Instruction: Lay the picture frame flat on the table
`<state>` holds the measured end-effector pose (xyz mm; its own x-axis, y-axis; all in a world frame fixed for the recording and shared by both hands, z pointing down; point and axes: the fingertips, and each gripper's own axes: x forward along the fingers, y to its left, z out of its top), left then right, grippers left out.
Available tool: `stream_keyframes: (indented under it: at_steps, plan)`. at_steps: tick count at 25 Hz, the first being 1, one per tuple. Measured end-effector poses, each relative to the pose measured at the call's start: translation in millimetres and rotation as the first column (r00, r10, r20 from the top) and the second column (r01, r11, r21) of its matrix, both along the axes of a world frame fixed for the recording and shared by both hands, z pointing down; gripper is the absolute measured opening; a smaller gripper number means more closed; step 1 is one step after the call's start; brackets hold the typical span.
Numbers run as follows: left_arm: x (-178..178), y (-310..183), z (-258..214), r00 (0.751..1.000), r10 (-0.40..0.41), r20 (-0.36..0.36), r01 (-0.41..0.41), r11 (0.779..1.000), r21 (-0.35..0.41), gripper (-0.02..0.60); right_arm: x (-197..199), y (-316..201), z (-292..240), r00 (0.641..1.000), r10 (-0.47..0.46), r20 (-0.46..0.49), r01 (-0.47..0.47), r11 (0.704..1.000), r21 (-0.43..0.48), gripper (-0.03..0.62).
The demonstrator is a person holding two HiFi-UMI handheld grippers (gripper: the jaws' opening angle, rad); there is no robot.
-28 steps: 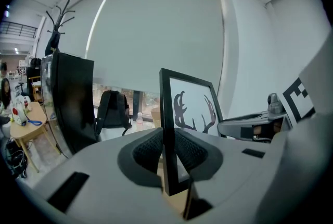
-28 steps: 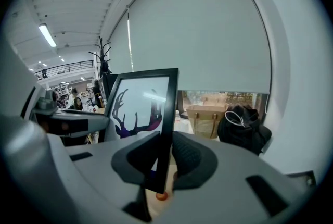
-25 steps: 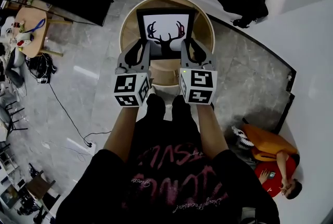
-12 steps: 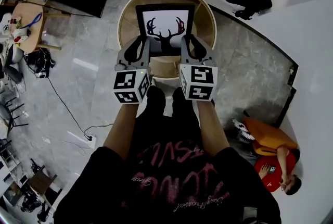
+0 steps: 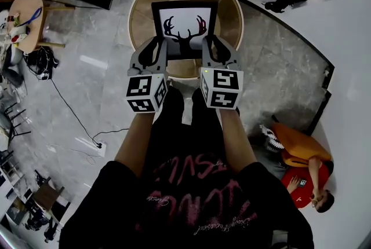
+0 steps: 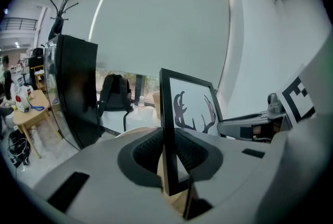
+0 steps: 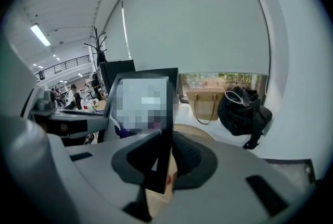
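Picture frame (image 5: 184, 28) stands upright over the round desk (image 5: 141, 22). The fingers of the left gripper (image 5: 155, 51) and right gripper (image 5: 212, 50) clamp its side edges. It looks stiff, light, and probably glazed and fragile, so the edges suit holding.

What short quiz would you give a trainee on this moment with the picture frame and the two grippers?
1. True or false: the left gripper is open and empty.
2. The picture frame shows: A antlers; B a flower; C a boat.
3. Fill in: the wooden table under the frame is ____ in shape.

Key:
1. False: like the right gripper, it is shut on a side edge of the frame.
2. A.
3. Round.
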<state>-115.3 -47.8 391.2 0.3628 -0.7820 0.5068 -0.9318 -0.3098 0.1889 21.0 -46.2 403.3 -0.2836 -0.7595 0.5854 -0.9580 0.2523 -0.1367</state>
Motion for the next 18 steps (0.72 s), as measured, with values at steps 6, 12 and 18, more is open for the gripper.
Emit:
stream_keyframes:
  at_steps: [6,12,18]
  plan:
    - [1,6,18,1.0,-0.002,-0.001,0.002,1.0,-0.029,0.074,1,6,16,1.0,-0.002,-0.002,0.002,1.0,-0.024,0.081]
    - [-1,10,38,1.0,-0.004,0.001,0.004,0.998,-0.064,0.074,-1,10,37,1.0,-0.004,-0.003,0.004,0.998,-0.062,0.081]
    - [-2,17,63,1.0,-0.007,0.007,0.007,0.994,-0.108,0.074,-2,18,63,1.0,-0.008,-0.001,0.008,0.994,-0.108,0.081]
